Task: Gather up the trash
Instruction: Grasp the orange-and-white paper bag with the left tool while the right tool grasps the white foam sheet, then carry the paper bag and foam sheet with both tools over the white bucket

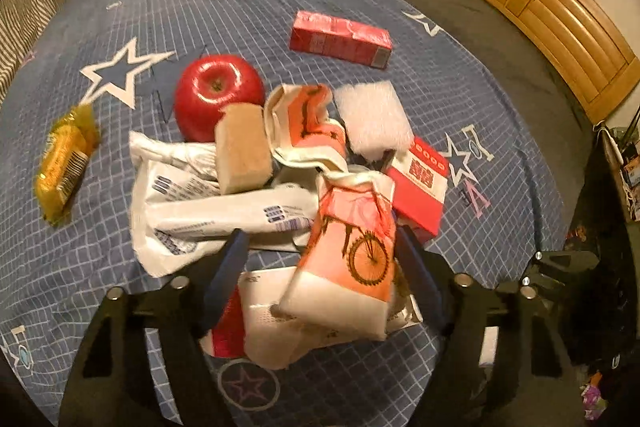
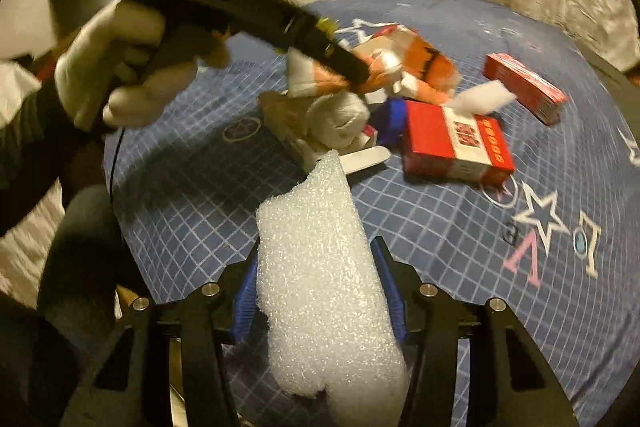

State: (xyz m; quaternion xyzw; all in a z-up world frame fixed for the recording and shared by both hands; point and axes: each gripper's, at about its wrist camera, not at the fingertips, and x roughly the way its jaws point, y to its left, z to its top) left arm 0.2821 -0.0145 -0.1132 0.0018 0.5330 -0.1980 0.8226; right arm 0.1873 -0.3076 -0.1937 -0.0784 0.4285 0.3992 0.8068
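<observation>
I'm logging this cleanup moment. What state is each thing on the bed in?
Bicycle-print bag: crumpled, between the left jaws.
Foam sheet: between the right jaws, standing up.
Apple: whole, lying on the bedspread.
Long red box: closed, lying flat.
Yellow snack pack: sealed, lying apart.

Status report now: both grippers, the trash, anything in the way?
Left gripper around orange wrapper. Right gripper shut on foam piece. Apple beside pile.
</observation>
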